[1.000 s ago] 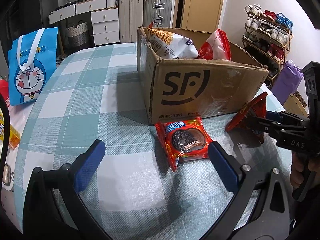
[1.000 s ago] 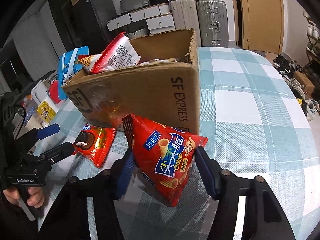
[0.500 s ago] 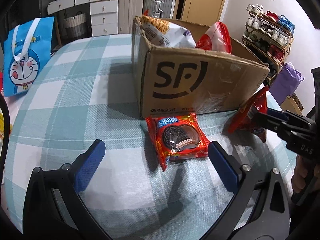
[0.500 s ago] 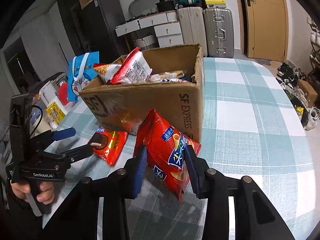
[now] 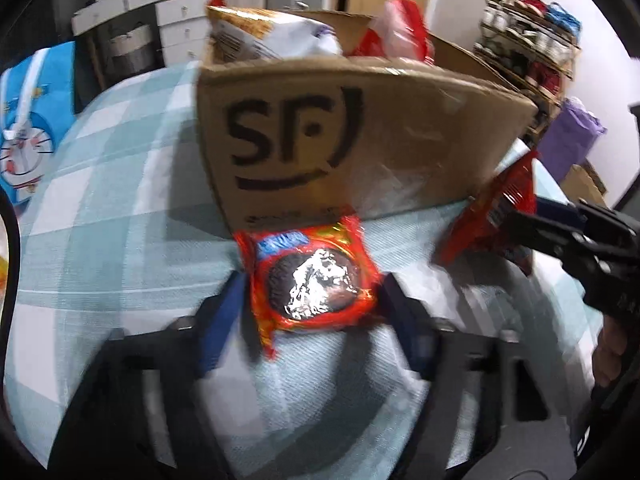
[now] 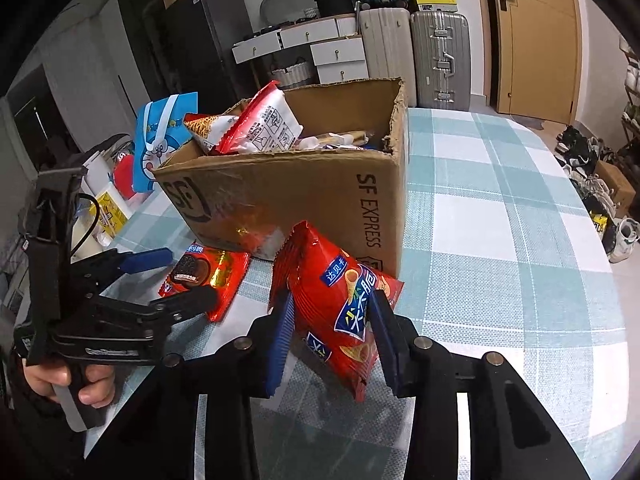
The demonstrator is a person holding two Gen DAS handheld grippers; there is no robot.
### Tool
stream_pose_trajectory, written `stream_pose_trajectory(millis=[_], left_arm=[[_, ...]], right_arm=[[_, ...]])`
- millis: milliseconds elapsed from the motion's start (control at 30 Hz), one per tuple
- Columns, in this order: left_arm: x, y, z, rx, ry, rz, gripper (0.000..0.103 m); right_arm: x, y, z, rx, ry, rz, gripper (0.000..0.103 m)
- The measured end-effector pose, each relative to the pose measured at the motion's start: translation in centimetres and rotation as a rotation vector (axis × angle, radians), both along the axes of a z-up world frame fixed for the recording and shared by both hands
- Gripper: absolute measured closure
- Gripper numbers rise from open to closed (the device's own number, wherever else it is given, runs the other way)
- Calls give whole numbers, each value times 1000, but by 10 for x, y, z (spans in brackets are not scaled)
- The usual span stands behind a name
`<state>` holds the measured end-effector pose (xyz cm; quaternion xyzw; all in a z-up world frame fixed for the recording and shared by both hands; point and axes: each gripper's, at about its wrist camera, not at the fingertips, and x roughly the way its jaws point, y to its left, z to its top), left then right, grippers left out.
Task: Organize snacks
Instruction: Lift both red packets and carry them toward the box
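Note:
A cardboard SF box (image 5: 360, 140) (image 6: 304, 196) holding several snack bags stands on the checked tablecloth. A red Oreo packet (image 5: 312, 276) (image 6: 208, 276) lies flat just in front of the box. My left gripper (image 5: 312, 308) has its blue fingers close on either side of the packet, touching or nearly touching it; the view is blurred. My right gripper (image 6: 332, 328) is shut on a red cone-snack bag (image 6: 340, 300) (image 5: 500, 216) and holds it upright above the table beside the box's corner.
A blue Doraemon bag (image 5: 24, 120) (image 6: 164, 136) stands at the table's left edge with other items near it. Suitcases (image 6: 416, 56) and drawers stand behind the table. A shoe rack (image 5: 532, 36) is at the right.
My left gripper has moved forward and narrowed from wide open around the Oreo packet. My right gripper has lifted the cone-snack bag higher, still gripped.

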<state>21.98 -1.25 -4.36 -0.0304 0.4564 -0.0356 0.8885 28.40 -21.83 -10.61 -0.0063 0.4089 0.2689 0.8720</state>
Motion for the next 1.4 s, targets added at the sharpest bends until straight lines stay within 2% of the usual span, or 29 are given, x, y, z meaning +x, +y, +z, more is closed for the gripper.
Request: stream_pose_trajectory(millis=[100,200,400,467,600,800,933,1067,1400], left_arm=[[-4,2,2,-18,-16,-2,53],[-9,6,4,-41,-16,-4,54],[-15,12,5,-45,-25,5,54],[-13,11,5,-50,-28,6,54],[-17,19,5,-58,-34,0,54],[-29,15,9,-57,-44,-11,55],[-30,14,10,-56,-45,-17,55],[-30,15,10,-63,-46,-20,56],[-32,18,16,-87,-58,-39,57]], right_arm=[[1,-1,0,-4,1,-2,64],[2,-1,0,-9,3,-7,64],[8,-4,-8,-9,33,-46,46],[12,-6,-12,5,52,-64,34],[21,-7,-21,46,98,-73,30],[32,-4,-29,88,131,-78,31],[29,-4,-27,89,101,-69,43],[23,-6,-23,101,88,-57,51],[13,-12,-9,128,61,-30,53]])
